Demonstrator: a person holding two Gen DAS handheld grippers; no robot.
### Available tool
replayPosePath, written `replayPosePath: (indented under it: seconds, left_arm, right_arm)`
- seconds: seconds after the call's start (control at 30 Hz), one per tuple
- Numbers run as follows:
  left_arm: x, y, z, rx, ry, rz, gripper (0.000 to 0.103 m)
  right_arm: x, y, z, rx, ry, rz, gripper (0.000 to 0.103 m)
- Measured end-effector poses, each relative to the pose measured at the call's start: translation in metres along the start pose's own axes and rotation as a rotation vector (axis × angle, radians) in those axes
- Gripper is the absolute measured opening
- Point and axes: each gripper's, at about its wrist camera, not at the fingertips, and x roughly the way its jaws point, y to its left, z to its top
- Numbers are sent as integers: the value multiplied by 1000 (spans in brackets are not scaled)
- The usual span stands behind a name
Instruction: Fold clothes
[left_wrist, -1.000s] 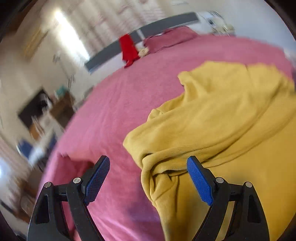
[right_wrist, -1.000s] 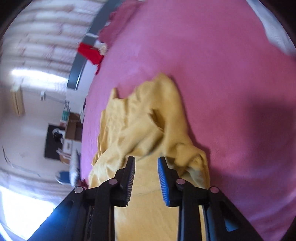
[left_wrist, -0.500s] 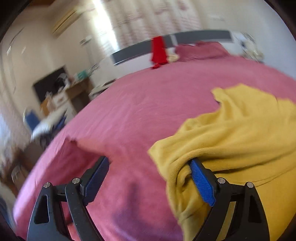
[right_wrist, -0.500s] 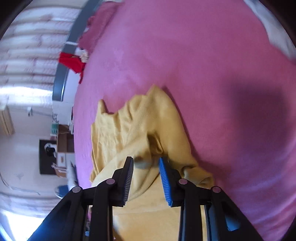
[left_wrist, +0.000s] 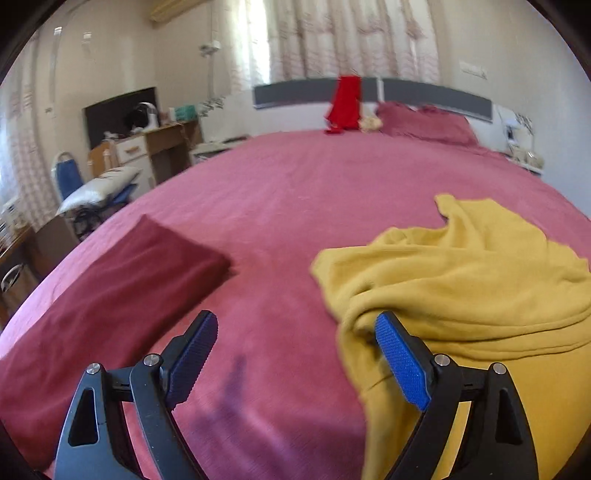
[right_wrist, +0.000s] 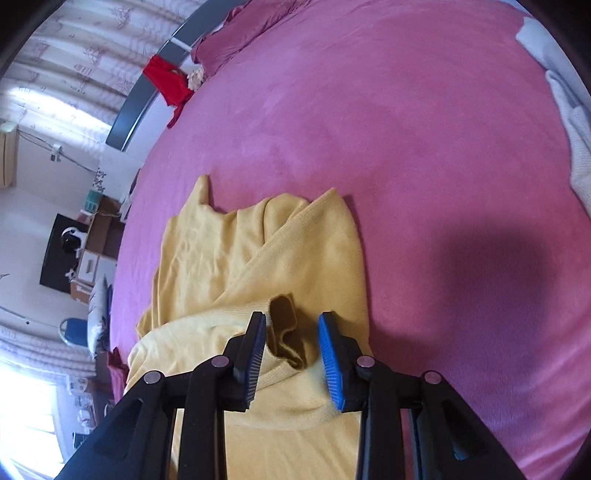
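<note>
Since earlier, right gripper (right_wrist: 291, 345) jaws have spread around yellow sweater (left_wrist: 480, 280); left gripper (left_wrist: 295, 354) gapes beside maroon fold (left_wrist: 110, 295).

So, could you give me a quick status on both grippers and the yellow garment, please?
Left gripper open, beside yellow garment. Right gripper open over a bunched fold. Garment rumpled, unfolded. Folded maroon cloth lies apart, left.
</note>
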Motion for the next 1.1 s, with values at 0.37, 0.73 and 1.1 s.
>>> replayPosePath:
  seconds: [0.37,0.73,1.1]
  left_arm:
    - [2,-7,0,38,-13,201,90]
    - [-2,5,-17,-4,22,183,90]
    - [13,13,-22,-63,68,100,91]
  right_arm:
    - [-14,26,7,-242,-50,7,0]
    - [-4,41,-24,-393,56,10,24]
    - [-35,92,-33,-746,-111,-196,7]
